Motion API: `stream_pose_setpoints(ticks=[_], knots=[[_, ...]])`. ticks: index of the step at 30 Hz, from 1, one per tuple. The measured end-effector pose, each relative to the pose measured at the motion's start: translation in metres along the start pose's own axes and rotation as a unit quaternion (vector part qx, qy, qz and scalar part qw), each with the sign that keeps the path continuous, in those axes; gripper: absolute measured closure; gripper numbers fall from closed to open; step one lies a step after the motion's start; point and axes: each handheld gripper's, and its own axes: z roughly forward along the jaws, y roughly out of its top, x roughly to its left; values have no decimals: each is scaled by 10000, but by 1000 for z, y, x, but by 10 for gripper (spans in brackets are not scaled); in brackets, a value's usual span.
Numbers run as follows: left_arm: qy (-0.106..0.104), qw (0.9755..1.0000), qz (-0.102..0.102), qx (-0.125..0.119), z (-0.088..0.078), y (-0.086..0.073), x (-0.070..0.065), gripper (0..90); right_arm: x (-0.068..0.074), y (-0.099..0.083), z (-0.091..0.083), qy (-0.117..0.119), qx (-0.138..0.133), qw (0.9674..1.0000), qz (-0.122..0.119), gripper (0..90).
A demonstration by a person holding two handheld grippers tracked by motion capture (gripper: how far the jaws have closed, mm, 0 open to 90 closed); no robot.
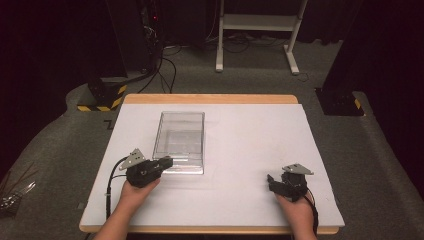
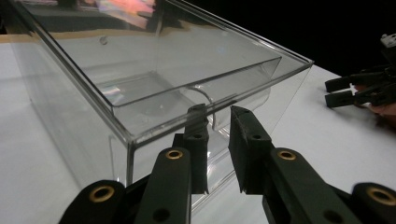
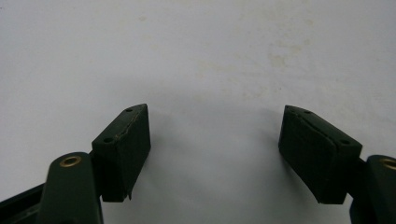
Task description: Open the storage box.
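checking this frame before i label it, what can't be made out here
- High view: whether the left tool touches the clear box; too small.
- Left gripper view: whether its fingertips pinch the box's front wall; clear plastic and reflections confuse it.
- High view: items at the left edge; cut off, dark.

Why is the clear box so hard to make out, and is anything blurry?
High view: the clear box fades into the pale table. Left gripper view: its walls catch bright reflections. Right gripper view: the jaws' near bases look soft, with faint shadows beneath.
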Motion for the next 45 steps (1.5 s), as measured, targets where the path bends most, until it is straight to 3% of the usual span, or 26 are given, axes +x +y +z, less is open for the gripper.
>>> stream_pose_setpoints(ticks=[5,23,45], knots=[[-170,9998,-42,0,2,1,3,777,0,0,0,2,-1,10000,1,251],[-311,9995,93,63,-3,-1,4,821,0,0,0,-2,-4,10000,-2,252],[-479,9988,127,21,-17,-11,-7,840,0,0,0,-11,-6,10000,0,253]])
